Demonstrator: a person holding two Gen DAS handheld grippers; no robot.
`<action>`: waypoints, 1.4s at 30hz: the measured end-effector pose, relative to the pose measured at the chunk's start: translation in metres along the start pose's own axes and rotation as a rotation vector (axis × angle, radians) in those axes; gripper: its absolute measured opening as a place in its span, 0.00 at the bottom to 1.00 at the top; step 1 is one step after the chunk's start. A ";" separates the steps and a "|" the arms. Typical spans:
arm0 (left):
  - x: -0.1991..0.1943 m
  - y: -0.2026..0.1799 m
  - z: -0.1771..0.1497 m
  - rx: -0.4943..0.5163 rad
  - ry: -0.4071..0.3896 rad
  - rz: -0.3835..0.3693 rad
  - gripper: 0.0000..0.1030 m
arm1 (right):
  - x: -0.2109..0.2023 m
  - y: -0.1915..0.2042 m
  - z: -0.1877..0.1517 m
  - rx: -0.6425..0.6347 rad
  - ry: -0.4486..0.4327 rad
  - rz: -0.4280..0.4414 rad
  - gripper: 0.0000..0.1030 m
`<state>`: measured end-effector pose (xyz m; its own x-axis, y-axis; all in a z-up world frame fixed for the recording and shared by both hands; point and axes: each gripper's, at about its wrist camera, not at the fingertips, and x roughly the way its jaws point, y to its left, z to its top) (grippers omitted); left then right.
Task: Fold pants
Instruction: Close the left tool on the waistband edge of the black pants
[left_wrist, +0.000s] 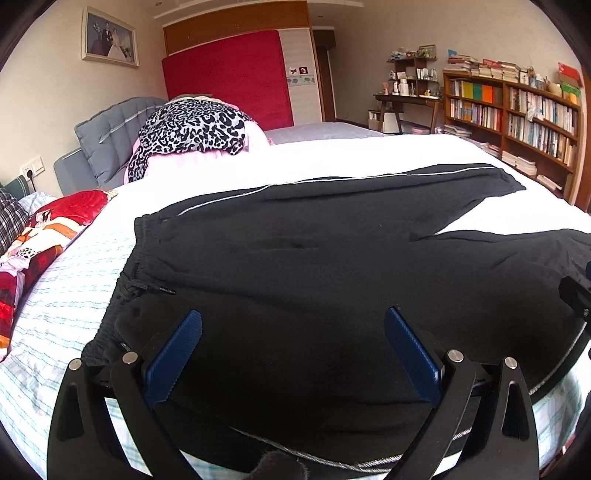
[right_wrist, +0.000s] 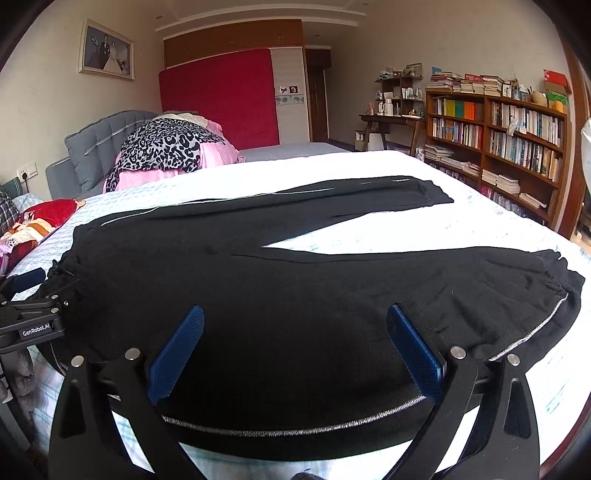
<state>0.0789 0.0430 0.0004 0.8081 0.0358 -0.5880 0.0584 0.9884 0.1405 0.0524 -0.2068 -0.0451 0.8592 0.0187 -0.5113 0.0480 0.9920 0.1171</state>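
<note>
Lying flat on bed (left_wrist: 66, 302): one black pants (left_wrist: 295, 266), two legs; both hand-held grippers, left (left_wrist: 293, 354) and right (right_wrist: 295, 350), wide, empty.

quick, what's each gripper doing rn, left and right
Left gripper: open, holding nothing, over the black pants.
Right gripper: open, holding nothing, over the pants.

The black pants (left_wrist: 295, 280) lay spread flat on the bed (left_wrist: 62, 302), filling the lower half of both frames. The elastic waistband, with its drawstring, sat at the left of the frame in the left wrist view. The two legs ran off to the right, splayed apart in a V with pale bedsheet showing between them. The far leg stretched toward the upper right, the near leg along the bottom edge. A thin silver-grey stripe traced each outer seam. The fabric was mostly smooth, lightly rumpled near the near cuff.
</note>
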 end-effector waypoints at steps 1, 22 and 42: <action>0.004 0.007 0.005 -0.008 0.005 0.009 0.95 | 0.004 -0.001 0.003 0.010 0.005 0.005 0.98; 0.125 0.190 0.067 -0.251 0.201 0.101 0.95 | 0.076 0.015 0.019 0.030 0.141 0.012 0.98; 0.222 0.258 0.102 -0.281 0.240 -0.200 0.85 | 0.089 0.012 0.012 0.039 0.190 -0.008 0.98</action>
<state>0.3330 0.2904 -0.0129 0.6357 -0.1604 -0.7551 0.0117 0.9801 -0.1983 0.1358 -0.1949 -0.0788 0.7476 0.0376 -0.6631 0.0772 0.9867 0.1430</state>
